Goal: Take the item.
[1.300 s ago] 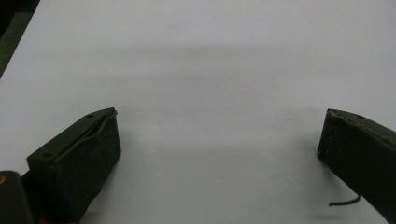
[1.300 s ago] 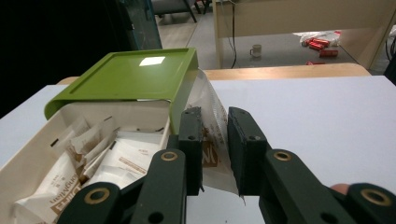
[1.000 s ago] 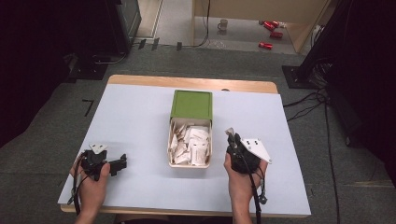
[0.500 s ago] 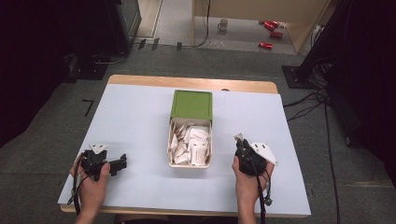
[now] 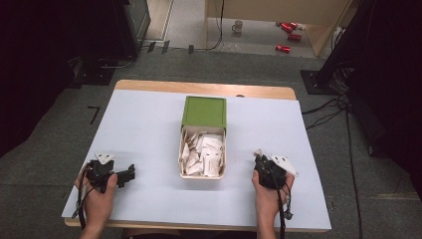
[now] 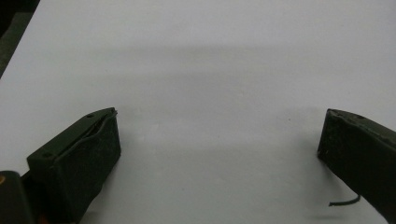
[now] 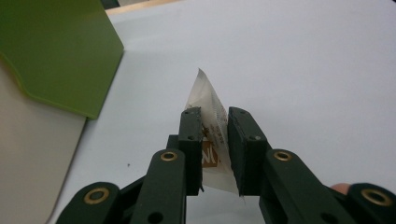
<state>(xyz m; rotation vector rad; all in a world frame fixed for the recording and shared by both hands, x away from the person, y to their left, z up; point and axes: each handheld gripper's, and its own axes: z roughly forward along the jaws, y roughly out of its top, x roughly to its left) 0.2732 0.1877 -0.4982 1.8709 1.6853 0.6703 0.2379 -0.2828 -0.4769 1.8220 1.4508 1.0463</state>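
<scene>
Right claw (image 7: 215,128) low over table (image 5: 149,129), pinching packet (image 7: 210,107) upright.

White-covered table (image 5: 149,134) had a wooden far edge. On the floor beyond sat a mug (image 5: 238,25) and red cans (image 5: 288,35); cables (image 5: 333,107) ran right.

box: mid counter (image 5: 149,129), its lid (image 5: 204,111) over the far end
packets in box: heaped in the open near part (image 5: 203,155)
left claw (image 5: 130,174): near left corner of the counter, well left of the box
right claw (image 5: 258,155): right of the box, near edge
packet (image 7: 211,135): between the right claw's jaws, pinched
</scene>
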